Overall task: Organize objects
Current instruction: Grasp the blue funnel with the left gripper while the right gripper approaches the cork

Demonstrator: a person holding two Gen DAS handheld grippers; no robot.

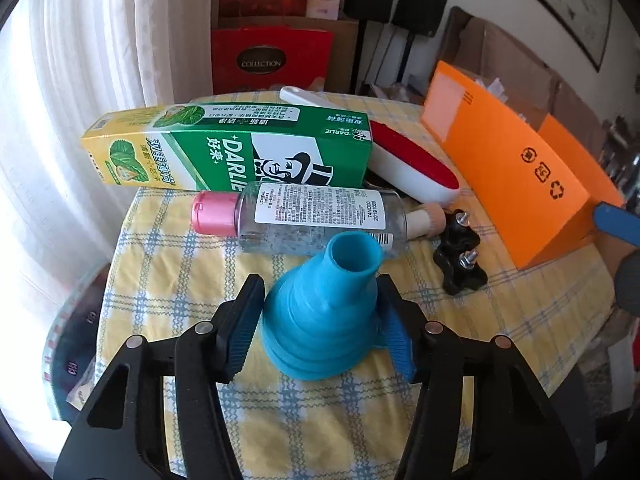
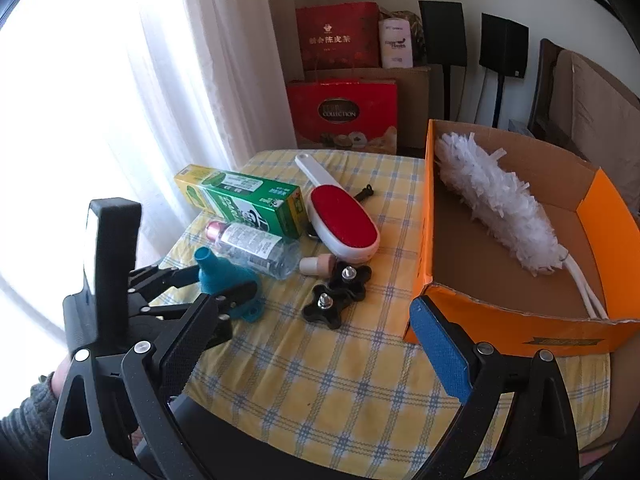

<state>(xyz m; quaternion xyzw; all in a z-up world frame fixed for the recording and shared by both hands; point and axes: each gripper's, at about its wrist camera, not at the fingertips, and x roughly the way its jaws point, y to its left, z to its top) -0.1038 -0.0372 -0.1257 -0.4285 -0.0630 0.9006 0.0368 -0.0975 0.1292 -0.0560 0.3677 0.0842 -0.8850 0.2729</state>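
Observation:
A blue silicone funnel (image 1: pixel 324 312) stands wide end down on the checked tablecloth (image 1: pixel 288 420). My left gripper (image 1: pixel 320 324) has its jaws on either side of the funnel, pads touching it. The funnel (image 2: pixel 224 276) and the left gripper (image 2: pixel 216 284) also show in the right wrist view. My right gripper (image 2: pixel 316 360) is open and empty above the cloth, near the front left corner of the orange box (image 2: pixel 500 328). A white duster (image 2: pixel 496 200) lies in the box.
Behind the funnel lie a clear bottle with a pink cap (image 1: pixel 304 220), a green toothpaste box (image 1: pixel 232 148), a red lint brush (image 1: pixel 412 164), a cork stopper (image 2: pixel 318 264) and two black knobs (image 2: pixel 336 292). Red gift bags (image 2: pixel 344 116) and speakers stand beyond the table.

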